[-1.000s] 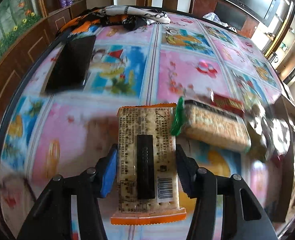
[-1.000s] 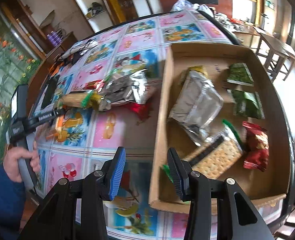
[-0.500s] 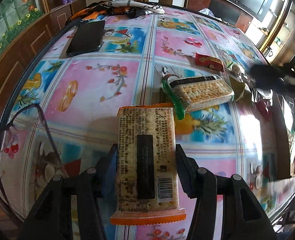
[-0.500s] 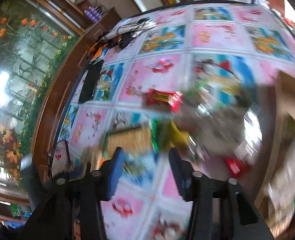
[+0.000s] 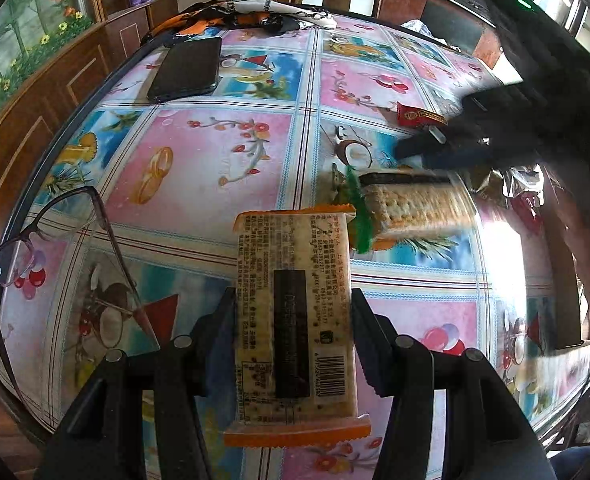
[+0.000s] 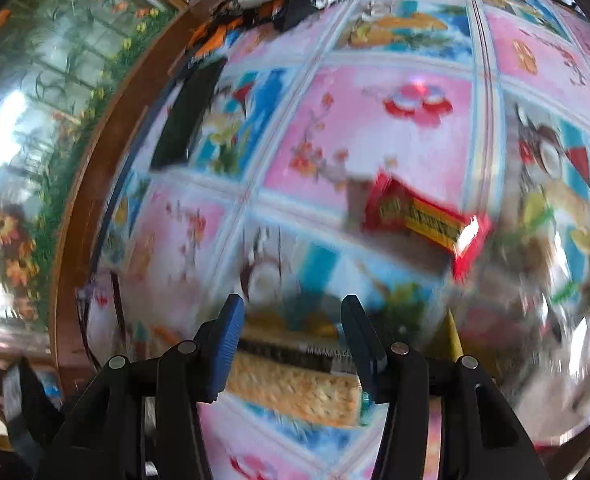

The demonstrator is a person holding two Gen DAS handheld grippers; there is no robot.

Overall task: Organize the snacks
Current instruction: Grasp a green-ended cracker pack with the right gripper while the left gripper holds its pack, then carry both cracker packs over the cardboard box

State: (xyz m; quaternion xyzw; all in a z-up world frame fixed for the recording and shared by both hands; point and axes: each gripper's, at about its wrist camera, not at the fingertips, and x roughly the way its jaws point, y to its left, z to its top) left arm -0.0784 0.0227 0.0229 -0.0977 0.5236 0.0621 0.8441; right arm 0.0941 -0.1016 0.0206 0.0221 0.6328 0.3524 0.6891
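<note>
My left gripper (image 5: pixel 293 304) is shut on an orange-edged cracker packet (image 5: pixel 293 292), held lengthwise above the table's near part. Just beyond it a green-edged cracker packet (image 5: pixel 411 206) lies on the patterned tablecloth (image 5: pixel 199 160). My right gripper (image 5: pixel 443 150) shows there as a dark blur right behind that packet. In the blurred right wrist view the right gripper (image 6: pixel 291 320) stands open, with the green-edged cracker packet (image 6: pixel 295 384) lying below, between its fingers and not pressed. A red snack packet (image 6: pixel 427 216) lies further off, also visible as the red snack packet (image 5: pixel 419 117).
A crumpled silver foil bag (image 5: pixel 507 184) lies right of the crackers, beside the cardboard box wall (image 5: pixel 567 292). A black phone (image 5: pixel 187 68) and a bundled cloth (image 5: pixel 255 16) sit at the far left. Eyeglasses (image 5: pixel 35 248) lie at the near left edge.
The right gripper swung from the cardboard box leftwards over the table, ending above the green-edged crackers with its jaws wider. The left gripper drew back with its packet, then held still.
</note>
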